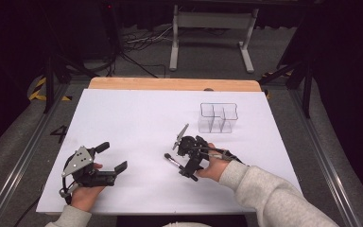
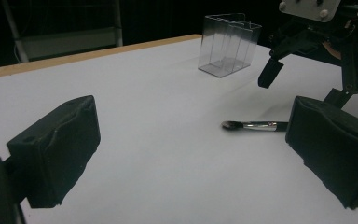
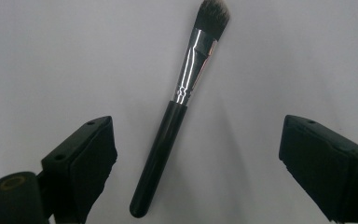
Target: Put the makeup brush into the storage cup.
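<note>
A makeup brush with a black handle, silver ferrule and dark bristles lies flat on the white table top. My right gripper hovers over it, open. The handle lies between the two pads, nearer the left one, and touches neither. In the high view the right gripper sits just right of centre, over the brush. My left gripper rests open and holds nothing at the table's front left. In its own view the left gripper looks toward the brush and the right gripper.
A clear plastic organizer with several compartments stands at the back right of the white sheet; it also appears in the left gripper view as the organizer. A wooden strip runs along the far table edge. Stands and cables fill the floor beyond.
</note>
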A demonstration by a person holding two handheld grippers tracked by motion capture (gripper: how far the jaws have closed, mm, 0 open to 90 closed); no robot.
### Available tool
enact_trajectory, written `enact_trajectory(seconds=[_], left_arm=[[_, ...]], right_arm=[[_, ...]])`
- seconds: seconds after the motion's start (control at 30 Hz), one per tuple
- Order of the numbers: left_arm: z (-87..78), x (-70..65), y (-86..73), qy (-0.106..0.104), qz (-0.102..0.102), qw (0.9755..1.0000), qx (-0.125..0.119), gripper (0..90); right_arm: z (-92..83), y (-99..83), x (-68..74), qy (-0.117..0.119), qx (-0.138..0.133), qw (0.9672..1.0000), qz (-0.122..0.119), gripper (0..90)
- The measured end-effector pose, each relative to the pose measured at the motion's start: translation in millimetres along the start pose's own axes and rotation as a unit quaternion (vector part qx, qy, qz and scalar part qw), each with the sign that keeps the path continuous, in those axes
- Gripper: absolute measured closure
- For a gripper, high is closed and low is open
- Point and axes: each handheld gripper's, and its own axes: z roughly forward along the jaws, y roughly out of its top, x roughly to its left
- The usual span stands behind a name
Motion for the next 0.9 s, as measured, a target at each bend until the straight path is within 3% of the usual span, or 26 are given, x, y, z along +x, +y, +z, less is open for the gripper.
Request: enact_trajectory(seconds=[0.53,0.73,0.9], left_arm=[[-0.6,0.8,0.0,0.001,-0.002,1.0000,0.000,3.8],[-0.3,0.5,0.0,0.001,0.000,1.0000,0.000,3.8],[-0.3,0.9,0.1,0.001,0.000,1.0000,0.000,3.8]], right_arm=[[11.8,0.7,2.6,0.002,0.014,0.9999,0.000,13.9],[15.0,1.8,4.0,0.001,0.018,0.9998,0.003,24.8],[16.9,2.5,4.1,-0.001,0.020,0.9998,0.003,27.5]])
